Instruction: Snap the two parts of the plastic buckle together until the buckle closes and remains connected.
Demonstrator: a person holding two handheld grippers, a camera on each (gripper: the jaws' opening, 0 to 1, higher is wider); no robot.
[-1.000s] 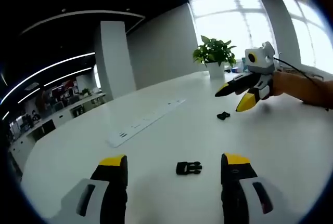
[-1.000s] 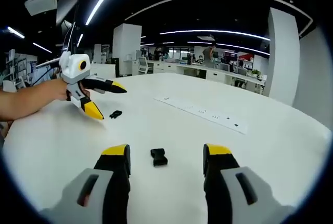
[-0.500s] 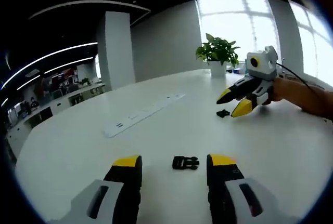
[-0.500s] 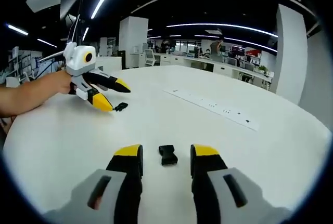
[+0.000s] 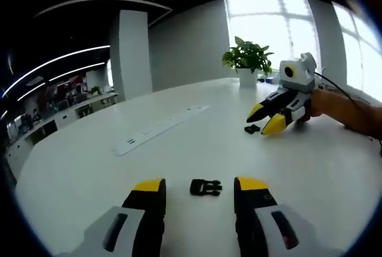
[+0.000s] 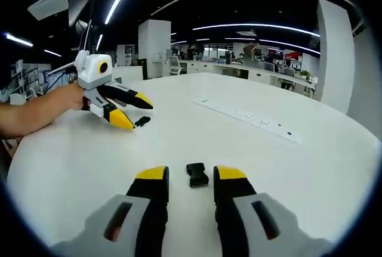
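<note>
An open-plan office with strip lights, a pillar and bright windows lies behind a broad white bench (image 5: 310, 167) carrying a long flush socket strip (image 5: 160, 129) and, at its far edge, a potted plant (image 5: 247, 61). The buckle is in two pieces, well apart. In the left gripper view the pronged part (image 5: 206, 186) lies flat between the yellow tips of the left hand-held gripper (image 5: 199, 188), whose jaws stand apart on either side of it without touching. In the right gripper view the socket part (image 6: 197, 174) lies between the tips of the right hand-held gripper (image 6: 191, 176), jaws narrowed to a slim gap yet, as far as I can tell, not pressing on it. Neither piece is lifted. The main risk, I judge, is in the closing: both pieces are small, flat and slick on a smooth top, so a jaw that meets one side first could skate the piece away or spin it out of line. A pinch taken too far toward the mating end would cover the prongs or the mouth and block the joining. If either part is caught tilted, the prongs would jam against the mouth's rim instead of entering, and pushing harder might pop a piece free and send it sliding off the bench. A half-seated click is another hazard; it could look closed and come apart.
</note>
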